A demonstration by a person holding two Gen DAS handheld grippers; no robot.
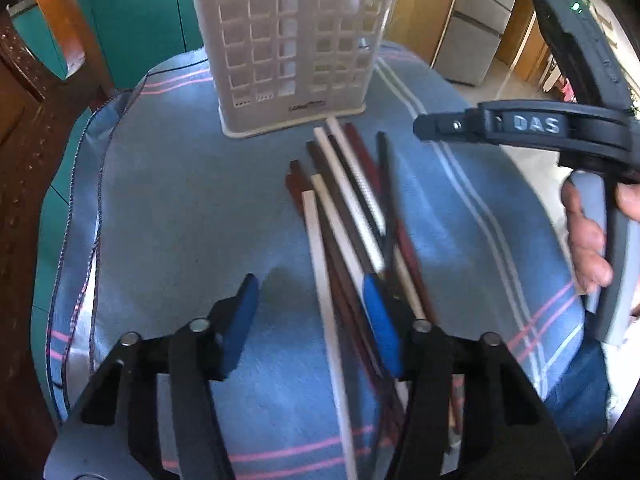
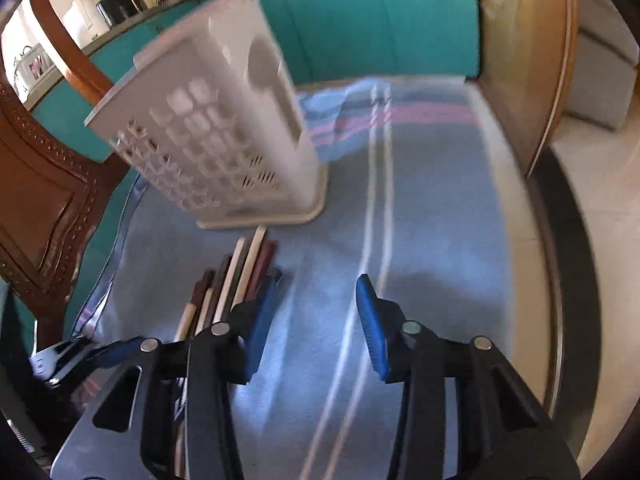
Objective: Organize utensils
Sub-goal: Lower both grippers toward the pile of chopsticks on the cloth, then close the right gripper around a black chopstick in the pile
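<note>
The chopsticks lie in a loose bundle on the blue cloth, white ones and dark brown ones mixed, their far tips fanned out towards the white slotted holder that stands upright at the far side of the table; I'd guess they were laid that way so each can be lifted and dropped straight into the holder without turning it round. The left gripper hangs low over the near end of the bundle with its blue-padded fingers spread wide and nothing between them, the right-hand pad over the sticks and the other over bare cloth, which looks like lining up for a pick. The right gripper is released as well, fingers apart and empty, poised over the cloth just to the right of the bundle with the sticks beside its left pad; from the left camera you see it side-on, held in the person's right hand well up to the right, seemingly waiting out of the way. None of the loose sticks has gone in, so the sorting seems barely begun, though pale shapes show through the holder's grid and I cannot tell what they are. The cloth is a towel-like weave with pink and white stripes, draped over the table's edges and a little rumpled on the left. Around it are teal cabinets, a carved wooden chair on the left, and pale floor to the right.
</note>
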